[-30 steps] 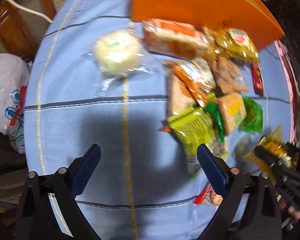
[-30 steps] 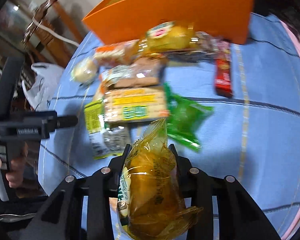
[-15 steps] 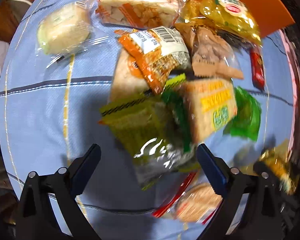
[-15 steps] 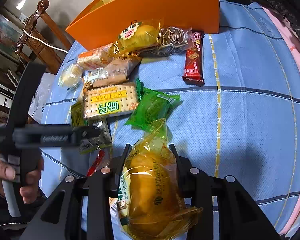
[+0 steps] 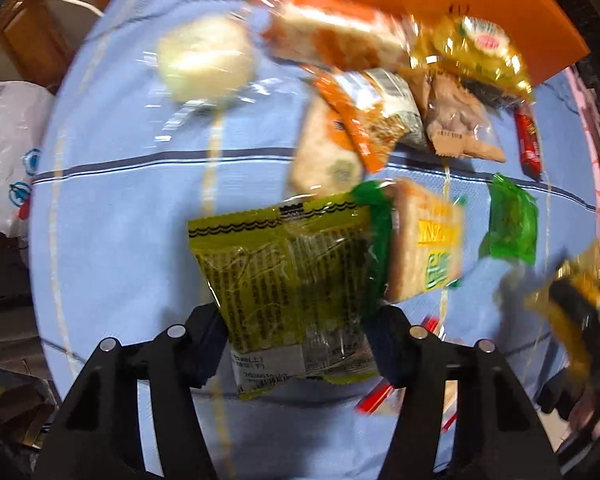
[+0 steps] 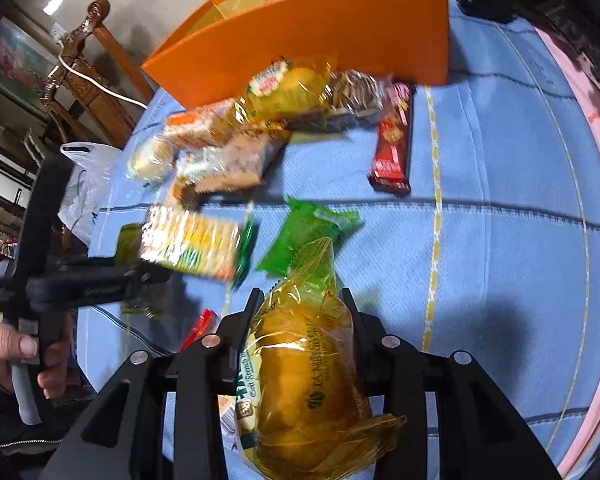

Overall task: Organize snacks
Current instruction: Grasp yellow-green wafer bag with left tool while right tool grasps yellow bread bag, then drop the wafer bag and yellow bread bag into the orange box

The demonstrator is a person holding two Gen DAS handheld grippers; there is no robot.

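Above the blue-clothed surface (image 6: 500,184), each hand-held gripper is closed on a snack: left hand-held gripper (image 5: 296,344) on an olive packet (image 5: 288,280), right hand-held gripper (image 6: 300,320) on wrapped bread (image 6: 304,392). Both should clear the pile before reaching the orange box (image 6: 320,36).

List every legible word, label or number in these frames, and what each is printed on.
"Soft French" (cut off): yellow bread packet held in the right tool.
Olive-green snack packet held in the left tool: print too blurred.
Cracker pack, red bar: unreadable.

A blue striped tablecloth (image 6: 500,208) carries an orange box (image 6: 320,40) and scattered wrapped snacks (image 6: 392,140).
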